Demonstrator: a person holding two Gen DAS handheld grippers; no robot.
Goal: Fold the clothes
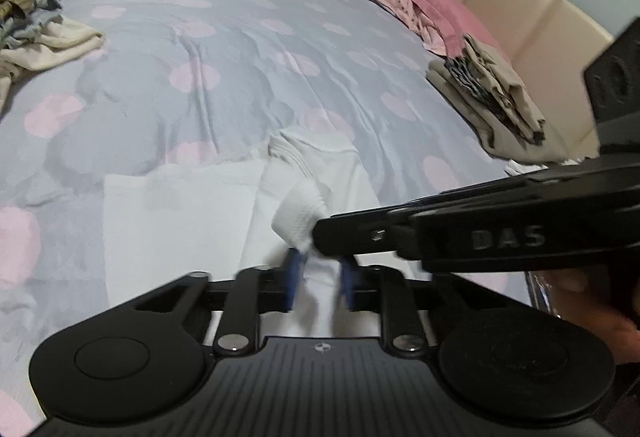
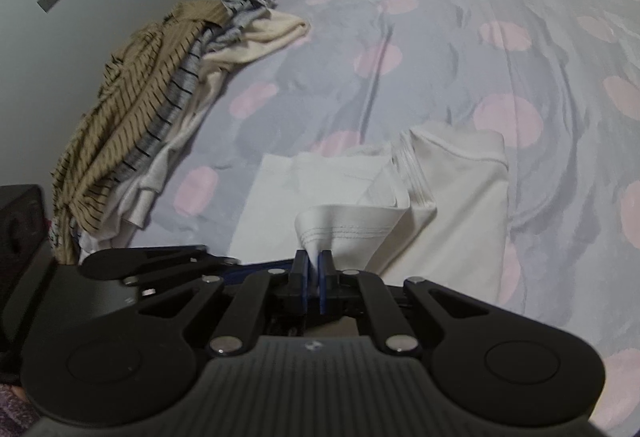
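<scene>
While a white garment (image 2: 452, 193) lies partly folded on the grey bedspread with pink dots (image 2: 460, 49), its stitched hem is pinched between the closed blue pads of the right gripper (image 2: 315, 269), and that fold of cloth is lifted off the rest. From the left wrist view, the left gripper (image 1: 320, 279) is seen with its blue pads parted, white cloth lying between them but not clamped; the picture there is blurred. The right gripper (image 1: 320, 233) is seen crossing in from the right side, its tip on the bunched hem. A pile of unfolded clothes (image 2: 132, 121), striped tan on top, is shown large at the bed's edge in the right wrist view. Only in the left wrist view are folded beige clothes (image 1: 492, 97), pink pillows (image 1: 432, 9) and a padded headboard (image 1: 520, 1) revealed.
</scene>
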